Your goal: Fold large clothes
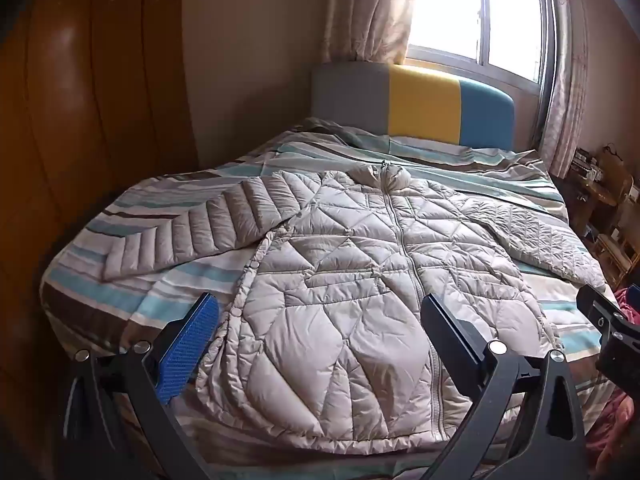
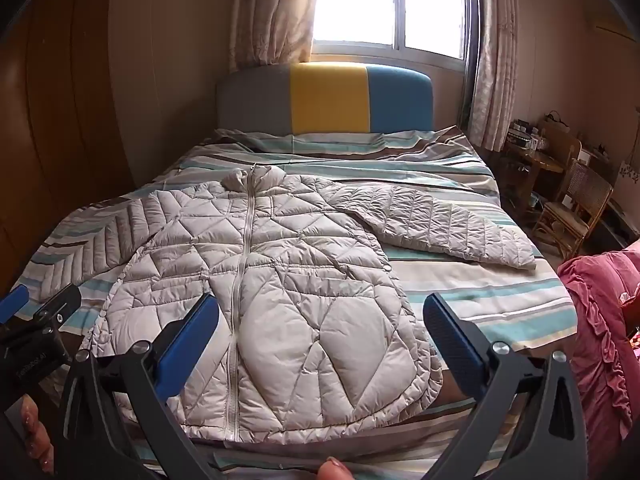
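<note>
Each of the tongs is a black frame of curved, cut-out arms joined by round silver screws, the left tongs [image 1: 320, 320] and the right tongs [image 2: 320, 320] alike. Their flat fingers [image 1: 188, 344] carry bright blue, finely ribbed pads (one pad on each pair faces away and reads dark). A fingertip [image 2: 334, 468] shows at the bottom edge of the right wrist view.

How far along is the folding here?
Done: the jacket lies zipped and spread flat on the bed, both sleeves out. In hand: nothing; left gripper and right gripper hover open above its hem. Left: every fold.
</note>
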Demonstrator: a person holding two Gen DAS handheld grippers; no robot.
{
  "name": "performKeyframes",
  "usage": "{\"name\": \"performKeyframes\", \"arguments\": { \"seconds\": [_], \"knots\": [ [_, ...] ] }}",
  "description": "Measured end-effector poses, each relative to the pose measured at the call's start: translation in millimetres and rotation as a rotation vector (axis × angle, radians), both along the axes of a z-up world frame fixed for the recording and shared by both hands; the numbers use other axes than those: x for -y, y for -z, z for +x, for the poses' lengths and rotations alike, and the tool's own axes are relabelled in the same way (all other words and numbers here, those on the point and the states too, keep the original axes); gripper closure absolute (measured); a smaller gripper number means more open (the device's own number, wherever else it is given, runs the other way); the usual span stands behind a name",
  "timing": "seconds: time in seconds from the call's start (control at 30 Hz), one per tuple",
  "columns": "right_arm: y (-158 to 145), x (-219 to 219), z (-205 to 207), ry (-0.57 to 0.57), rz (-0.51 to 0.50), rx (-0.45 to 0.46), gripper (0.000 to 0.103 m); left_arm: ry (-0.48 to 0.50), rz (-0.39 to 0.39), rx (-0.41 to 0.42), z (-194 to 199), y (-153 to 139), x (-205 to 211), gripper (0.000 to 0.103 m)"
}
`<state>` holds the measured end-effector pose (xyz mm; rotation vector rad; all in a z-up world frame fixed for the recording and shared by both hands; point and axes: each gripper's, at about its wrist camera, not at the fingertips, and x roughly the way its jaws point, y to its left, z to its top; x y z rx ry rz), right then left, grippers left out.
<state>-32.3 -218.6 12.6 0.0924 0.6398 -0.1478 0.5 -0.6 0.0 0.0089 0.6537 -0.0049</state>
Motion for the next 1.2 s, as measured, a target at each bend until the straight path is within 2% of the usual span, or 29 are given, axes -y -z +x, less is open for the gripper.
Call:
{"name": "performKeyframes", "arguments": {
  "seconds": [1.2],
  "knots": [
    [4.4, -2.2, 2.7, -0.014, 0.000, -0.025, 0.002, -0.020, 0.005, 0.004, -1.4, 2.5, -4.4, 0.003]
  ]
}}
